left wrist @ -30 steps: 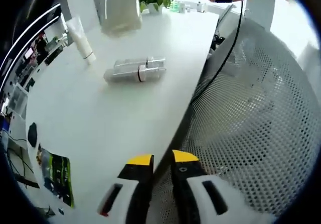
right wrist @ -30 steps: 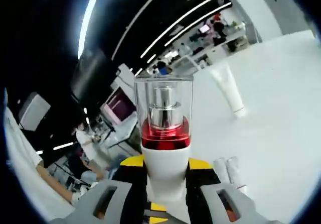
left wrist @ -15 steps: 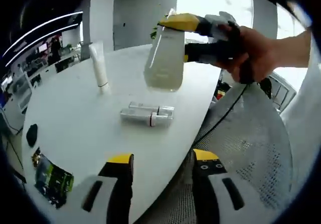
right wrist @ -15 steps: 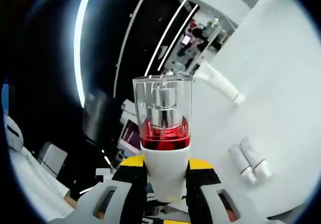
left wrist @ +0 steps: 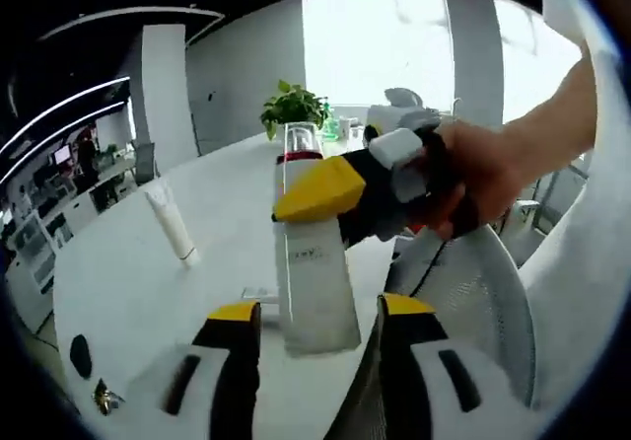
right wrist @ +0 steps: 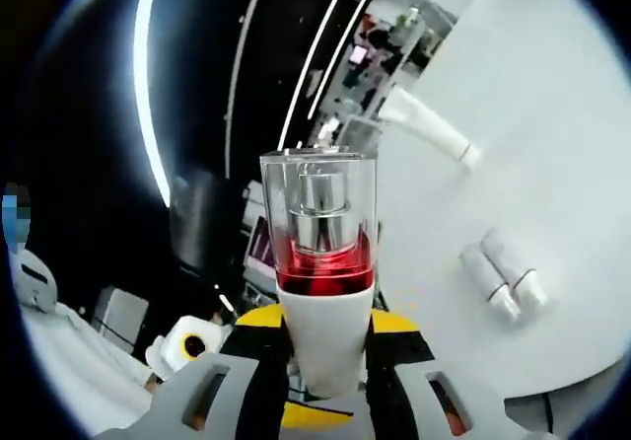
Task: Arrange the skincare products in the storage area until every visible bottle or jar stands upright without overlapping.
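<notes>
**Gripping the pump bottle above the white table**

Clamping tight on the white pump bottle [right wrist: 320, 292], the right gripper [right wrist: 323, 333] is pinching its body between both yellow-tipped jaws, and the right gripper view is looking straight along the bottle: red collar, silver pump and clear cap are sitting past the jaw tips. In the left gripper view the same bottle [left wrist: 311, 262] is standing upright in mid-frame, its base down close to the white table [left wrist: 128, 262]; whether it is touching the surface I cannot tell. A person's hand [left wrist: 483, 179] is wrapping round the right gripper [left wrist: 330, 191] there, coming in from the right.

The left gripper [left wrist: 311, 312] is waiting with its jaws apart and nothing between them, the bottle's base showing in the gap beyond.

Out on the table, a white tube [left wrist: 170, 225] is standing on its cap, well apart from the bottle. Two small clear bottles [right wrist: 501, 277] are lying on their sides, touching each other, and in the left gripper view they are mostly hiding behind the pump bottle. A potted plant [left wrist: 293, 111] is sitting at the table's far edge, and a white mesh chair [left wrist: 463, 302] is sitting just beside the table's near edge.
</notes>
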The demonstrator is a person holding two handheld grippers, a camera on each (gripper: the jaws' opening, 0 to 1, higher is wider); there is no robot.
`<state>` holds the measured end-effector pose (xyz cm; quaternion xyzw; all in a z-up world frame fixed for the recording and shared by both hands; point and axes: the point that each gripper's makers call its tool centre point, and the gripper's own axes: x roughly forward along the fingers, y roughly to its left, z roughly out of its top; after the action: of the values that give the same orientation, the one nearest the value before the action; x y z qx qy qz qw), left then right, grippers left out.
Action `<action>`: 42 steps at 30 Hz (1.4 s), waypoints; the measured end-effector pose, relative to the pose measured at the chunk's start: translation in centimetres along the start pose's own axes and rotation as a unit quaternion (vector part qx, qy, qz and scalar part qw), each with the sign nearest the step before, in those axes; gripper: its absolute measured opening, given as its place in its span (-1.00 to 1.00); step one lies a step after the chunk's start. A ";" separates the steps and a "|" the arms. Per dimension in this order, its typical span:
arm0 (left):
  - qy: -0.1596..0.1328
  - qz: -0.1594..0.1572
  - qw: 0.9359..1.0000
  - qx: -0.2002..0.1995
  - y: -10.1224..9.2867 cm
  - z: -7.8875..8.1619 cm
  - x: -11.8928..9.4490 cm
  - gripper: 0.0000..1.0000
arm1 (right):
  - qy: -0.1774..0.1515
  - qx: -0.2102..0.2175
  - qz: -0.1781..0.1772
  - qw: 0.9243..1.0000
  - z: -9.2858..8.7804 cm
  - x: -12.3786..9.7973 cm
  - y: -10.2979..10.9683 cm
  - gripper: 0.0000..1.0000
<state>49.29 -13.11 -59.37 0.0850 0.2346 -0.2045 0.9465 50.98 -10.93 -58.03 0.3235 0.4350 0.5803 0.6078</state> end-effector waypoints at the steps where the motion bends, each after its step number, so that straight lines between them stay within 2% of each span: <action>1: 0.007 -0.003 1.000 0.009 -0.1 0.1 0.2 -0.26 | 0.004 -0.004 -0.001 1.000 -0.3 0.2 0.1 -0.51; 5: 0.028 0.008 0.999 0.030 0.2 -0.4 0.5 -0.37 | 0.014 -0.006 0.000 1.000 -1.2 0.4 0.6 -0.51; 8: 0.035 0.000 0.999 0.013 0.2 -1.0 0.4 -0.39 | 0.012 0.002 -0.007 1.000 -1.6 0.4 0.4 -0.51; 12: 0.050 0.009 0.998 -0.021 0.2 -1.7 0.0 -0.45 | 0.020 -0.003 -0.012 1.000 -2.2 0.6 0.7 -0.50; 16: 0.054 0.015 0.998 -0.011 0.2 -1.6 -0.1 -0.47 | 0.013 -0.008 -0.014 1.000 -2.2 0.4 0.9 -0.46; 17: 0.054 0.014 0.998 -0.014 0.2 -1.5 -0.1 -0.47 | 0.010 -0.006 -0.012 1.000 -2.1 0.4 1.0 -0.40; 20: 0.062 0.012 0.997 -0.043 0.2 -1.4 -0.1 -0.48 | 0.006 0.007 -0.011 1.000 -2.0 0.4 0.9 -0.39; 24: 0.059 0.024 0.996 -0.057 0.5 -1.0 -0.2 -0.48 | -0.009 0.015 -0.010 1.000 -1.4 0.6 1.1 -0.39; 34: 0.063 0.038 0.995 -0.072 0.6 -0.9 -0.7 -0.48 | -0.038 0.021 -0.020 0.999 -0.6 0.7 1.2 -0.37; 37: 0.069 0.037 0.994 -0.071 0.0 -1.4 -0.9 -0.48 | -0.080 0.044 -0.026 0.995 1.1 0.1 0.9 -0.36; 42: 0.067 0.036 0.995 -0.068 -0.6 -1.6 -1.1 -0.47 | -0.053 0.021 -0.019 0.998 0.4 -0.3 1.2 -0.38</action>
<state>47.51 -12.86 -60.26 0.0423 0.3076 -0.1473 0.9391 50.84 -11.02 -56.77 0.3582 0.4204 0.5417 0.6337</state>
